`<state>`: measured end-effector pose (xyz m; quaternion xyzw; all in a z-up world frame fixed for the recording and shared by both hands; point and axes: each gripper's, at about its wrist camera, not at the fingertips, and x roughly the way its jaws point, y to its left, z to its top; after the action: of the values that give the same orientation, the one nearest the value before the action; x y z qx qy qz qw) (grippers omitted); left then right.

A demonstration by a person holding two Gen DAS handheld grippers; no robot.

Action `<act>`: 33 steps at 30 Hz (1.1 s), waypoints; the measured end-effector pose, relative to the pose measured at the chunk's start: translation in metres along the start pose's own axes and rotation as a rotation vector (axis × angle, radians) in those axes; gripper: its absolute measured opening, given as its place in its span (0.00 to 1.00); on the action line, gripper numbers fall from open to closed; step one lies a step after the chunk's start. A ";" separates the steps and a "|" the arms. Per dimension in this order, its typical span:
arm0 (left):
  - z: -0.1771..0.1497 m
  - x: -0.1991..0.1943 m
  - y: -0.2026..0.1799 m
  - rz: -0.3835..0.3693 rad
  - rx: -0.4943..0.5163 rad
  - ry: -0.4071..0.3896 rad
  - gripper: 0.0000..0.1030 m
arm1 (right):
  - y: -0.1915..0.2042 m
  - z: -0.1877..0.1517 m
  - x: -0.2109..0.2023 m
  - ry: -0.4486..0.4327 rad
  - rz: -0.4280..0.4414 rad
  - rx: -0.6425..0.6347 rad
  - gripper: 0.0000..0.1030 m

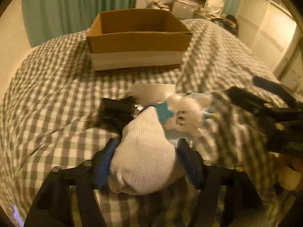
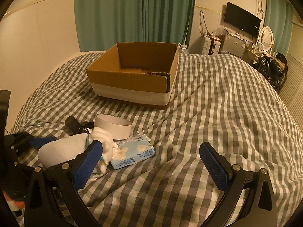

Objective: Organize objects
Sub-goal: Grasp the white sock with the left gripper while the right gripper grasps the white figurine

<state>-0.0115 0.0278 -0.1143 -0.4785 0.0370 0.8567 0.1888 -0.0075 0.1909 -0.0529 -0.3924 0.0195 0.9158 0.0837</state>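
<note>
L tool pinches white sock low over bed; R tool spread, empty. Plush, tissue pack, white ring, black keys lie betw. sock & box.

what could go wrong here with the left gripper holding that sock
The left gripper grips only one end of the white sock; its far end lies against the plush toy and could drag it along. The sock might also sag and catch the cardboard box rim.
</note>
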 end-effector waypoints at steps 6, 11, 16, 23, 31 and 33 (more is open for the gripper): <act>0.001 -0.023 0.003 0.047 0.014 -0.048 0.56 | 0.012 0.001 0.004 0.012 0.015 -0.028 0.96; 0.009 -0.049 0.018 0.149 -0.002 -0.118 0.55 | 0.034 0.004 0.012 0.036 0.069 -0.078 0.90; 0.012 -0.048 0.040 0.184 -0.052 -0.114 0.55 | 0.065 0.003 0.039 0.108 0.102 -0.162 0.74; 0.009 -0.041 0.049 0.152 -0.072 -0.106 0.55 | 0.080 -0.008 0.067 0.195 0.088 -0.190 0.47; 0.009 -0.049 0.044 0.153 -0.086 -0.140 0.55 | 0.075 -0.001 0.044 0.123 0.058 -0.168 0.47; 0.012 -0.055 0.043 0.155 -0.097 -0.154 0.55 | 0.075 0.003 0.031 0.101 0.058 -0.171 0.47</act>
<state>-0.0101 -0.0251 -0.0669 -0.4154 0.0178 0.9038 0.1011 -0.0432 0.1220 -0.0760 -0.4433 -0.0433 0.8951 0.0223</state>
